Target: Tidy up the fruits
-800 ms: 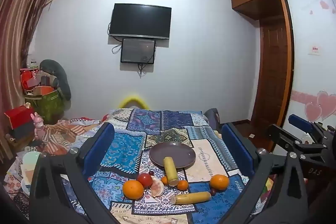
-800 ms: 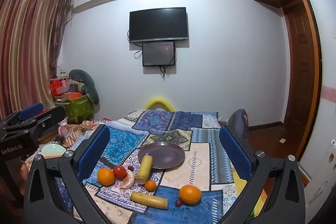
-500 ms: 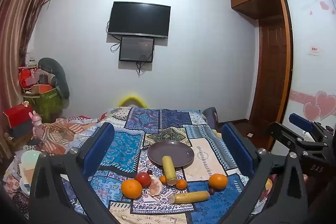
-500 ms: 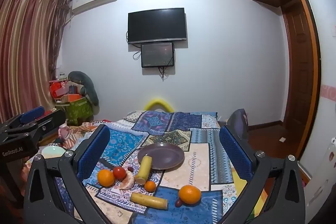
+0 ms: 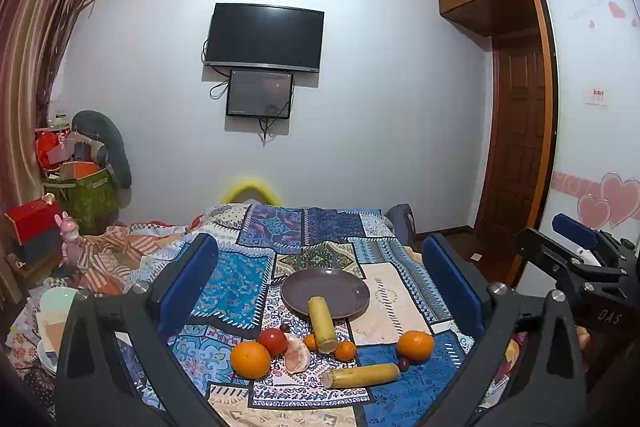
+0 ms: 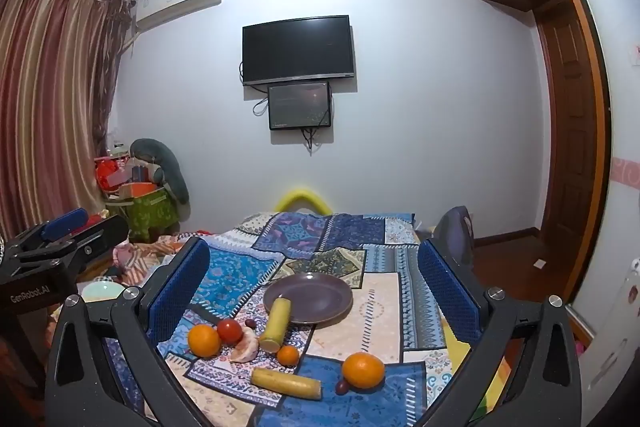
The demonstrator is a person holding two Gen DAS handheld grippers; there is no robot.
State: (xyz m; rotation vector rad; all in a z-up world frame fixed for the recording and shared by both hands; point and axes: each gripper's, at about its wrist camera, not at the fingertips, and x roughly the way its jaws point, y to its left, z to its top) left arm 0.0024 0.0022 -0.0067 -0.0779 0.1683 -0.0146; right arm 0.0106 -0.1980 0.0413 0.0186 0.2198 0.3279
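- The left gripper (image 5: 320, 283), black-framed with blue pads, hangs above the bed with its jaws spread wide and nothing between them.
- The right gripper (image 6: 314, 275), of the same build, is likewise held wide apart and empty over the same spread of fruit.
- Framed between the fingers, a round dark purple plate (image 5: 340, 287) lies on a blue patchwork quilt (image 5: 236, 275) covering the bed.
- A pale yellow-green cane segment (image 5: 322, 319) rests with its far end on the plate's near rim and its near end on the quilt.
- A small orange tangerine (image 5: 345, 350) sits just beside that segment's near end, with a second, smaller one (image 5: 310, 341) on the other side.
- To the left, a red tomato (image 5: 272, 341), a large orange (image 5: 251, 359) and a peeled citrus piece (image 5: 298, 358) cluster close together.
- A second yellow cane segment (image 5: 362, 375) lies crosswise nearest the cameras.
- Another large orange (image 5: 415, 345) sits to the right, with a small dark red fruit (image 5: 404, 365) against it.
- On the far wall, a black flat-screen television (image 5: 264, 37) hangs above a smaller dark screen (image 5: 259, 93).
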